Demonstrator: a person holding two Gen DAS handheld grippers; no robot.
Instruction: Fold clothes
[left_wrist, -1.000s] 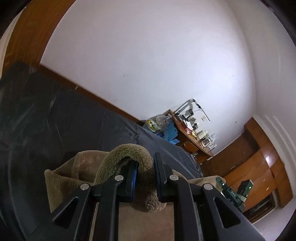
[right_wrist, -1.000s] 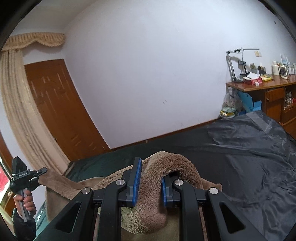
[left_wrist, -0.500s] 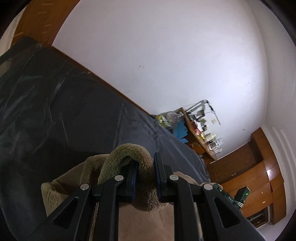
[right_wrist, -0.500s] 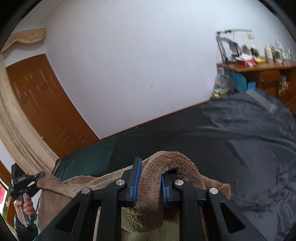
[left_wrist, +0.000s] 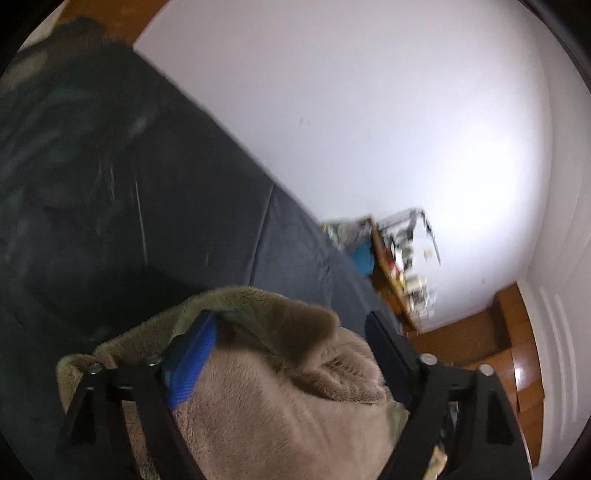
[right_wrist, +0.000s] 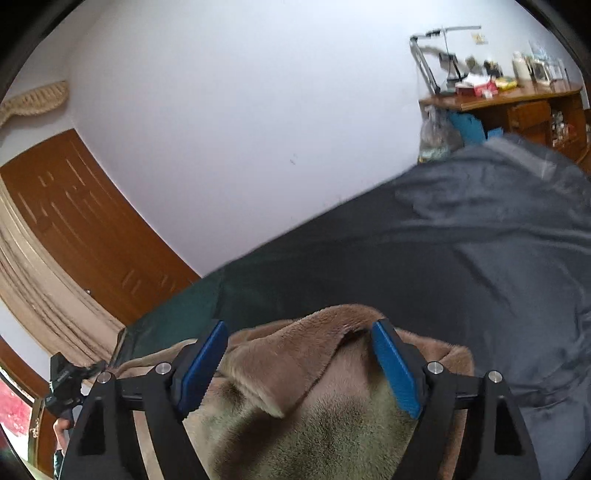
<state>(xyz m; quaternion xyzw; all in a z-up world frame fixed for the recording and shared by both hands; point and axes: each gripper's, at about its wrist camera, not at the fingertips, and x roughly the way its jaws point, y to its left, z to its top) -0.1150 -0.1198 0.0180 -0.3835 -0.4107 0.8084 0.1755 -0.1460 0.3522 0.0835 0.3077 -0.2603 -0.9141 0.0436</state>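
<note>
A fluffy tan-brown garment (left_wrist: 273, 391) lies bunched on the dark sheet (left_wrist: 110, 206). My left gripper (left_wrist: 291, 343) is open, its blue-padded fingers spread wide with the fleece lying loose between them. In the right wrist view the same garment (right_wrist: 314, 391) fills the gap of my right gripper (right_wrist: 299, 354), which is also open, with the fabric slack between its blue pads (right_wrist: 395, 369). The left gripper (right_wrist: 64, 380) shows small at the far left edge of the right wrist view, held by a hand.
A dark sheet (right_wrist: 461, 258) covers the bed up to a white wall. A wooden desk (right_wrist: 517, 103) with a lamp and clutter stands at the bed's far corner. A brown door (right_wrist: 81, 229) and beige curtain (right_wrist: 40, 302) are on the left.
Both grippers were shut on folds of the garment and have now opened wide. The fleece has dropped loose between the fingers and both grippers have lowered toward the bed.
</note>
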